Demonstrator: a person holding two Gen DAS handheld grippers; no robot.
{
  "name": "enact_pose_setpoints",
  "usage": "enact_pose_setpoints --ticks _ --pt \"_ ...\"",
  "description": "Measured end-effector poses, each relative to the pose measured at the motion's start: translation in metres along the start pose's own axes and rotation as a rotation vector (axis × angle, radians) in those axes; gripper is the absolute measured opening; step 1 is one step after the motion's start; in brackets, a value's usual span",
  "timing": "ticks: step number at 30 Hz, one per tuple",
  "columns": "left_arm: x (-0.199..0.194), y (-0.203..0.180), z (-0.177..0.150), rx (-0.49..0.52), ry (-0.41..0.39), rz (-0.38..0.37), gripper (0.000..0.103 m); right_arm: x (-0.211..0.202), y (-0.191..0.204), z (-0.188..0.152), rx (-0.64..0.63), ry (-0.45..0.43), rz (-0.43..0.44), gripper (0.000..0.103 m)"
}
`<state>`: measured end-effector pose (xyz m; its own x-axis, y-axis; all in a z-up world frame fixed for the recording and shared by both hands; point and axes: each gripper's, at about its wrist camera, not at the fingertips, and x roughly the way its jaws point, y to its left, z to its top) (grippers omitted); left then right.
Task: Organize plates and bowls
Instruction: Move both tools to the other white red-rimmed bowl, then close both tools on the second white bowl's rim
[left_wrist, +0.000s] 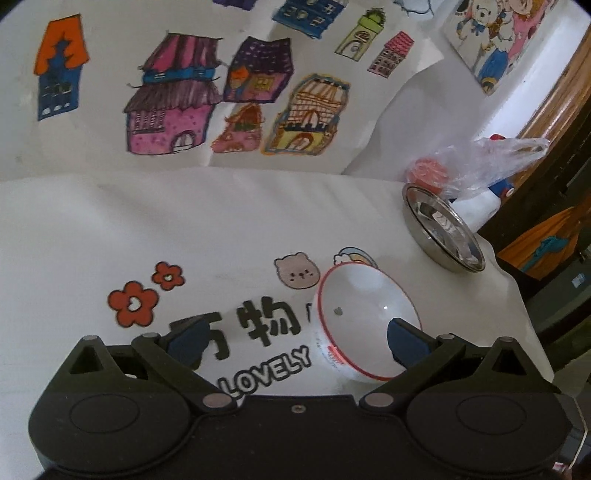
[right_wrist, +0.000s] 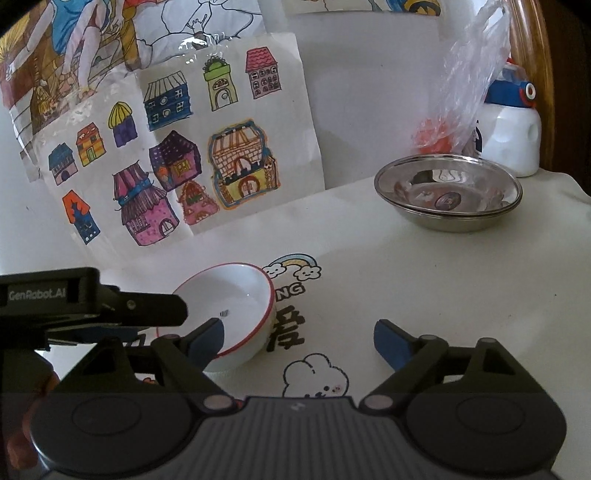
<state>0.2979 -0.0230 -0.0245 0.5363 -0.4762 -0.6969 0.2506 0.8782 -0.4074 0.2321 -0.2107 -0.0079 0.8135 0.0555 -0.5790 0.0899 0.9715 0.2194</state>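
A cloth (right_wrist: 424, 295) printed with cartoon clouds, flowers and lettering covers the table; children's house drawings (left_wrist: 177, 99) line the wall behind. At two o'clock in the right wrist view sit steel dishes (right_wrist: 448, 192), apparently two nested, with a plastic bag (right_wrist: 469, 92) and a white bottle (right_wrist: 511, 136) just behind them. The white bowl (left_wrist: 365, 314), red-rimmed, rests on the cloth at nine o'clock from the right claw (right_wrist: 299, 339) and well apart from the steel. It looks like glazed ceramic: stiff, smooth, likely slippery and liable to chip, light enough for a one-sided pinch on the rim. The left claw (left_wrist: 295, 339) is spread wide, its right finger (left_wrist: 406, 343) apparently inside the bowl near the rim, gripping nothing. The right claw is likewise wide open and empty, over bare cloth. Steel would probably take knocks better than the bowl.
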Motion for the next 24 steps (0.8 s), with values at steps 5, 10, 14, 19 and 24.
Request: enact_pose_setpoints --ticks 5,10,14,19,24 --pt "0.0032 -0.0019 0.0016 0.011 0.007 -0.006 0.09 0.001 -0.0013 -0.0005 0.014 0.0 0.009 0.091" --pt "0.0044 -0.0014 0.0024 0.01 0.01 -0.024 0.076 0.0031 0.0017 -0.0013 0.025 0.01 0.039 0.089" --pt "0.0051 0.0004 0.0024 -0.003 0.014 -0.047 0.064 0.0041 0.0028 -0.0017 0.031 0.012 0.05 0.088" --pt "0.0065 0.0001 0.0021 -0.006 0.028 -0.066 0.051 0.0043 0.0026 -0.0016 0.036 0.012 0.06 0.083" --pt "0.0092 -0.0015 0.001 -0.003 0.044 -0.079 0.038 0.0038 0.0041 -0.0021 0.045 0.015 0.095 0.071"
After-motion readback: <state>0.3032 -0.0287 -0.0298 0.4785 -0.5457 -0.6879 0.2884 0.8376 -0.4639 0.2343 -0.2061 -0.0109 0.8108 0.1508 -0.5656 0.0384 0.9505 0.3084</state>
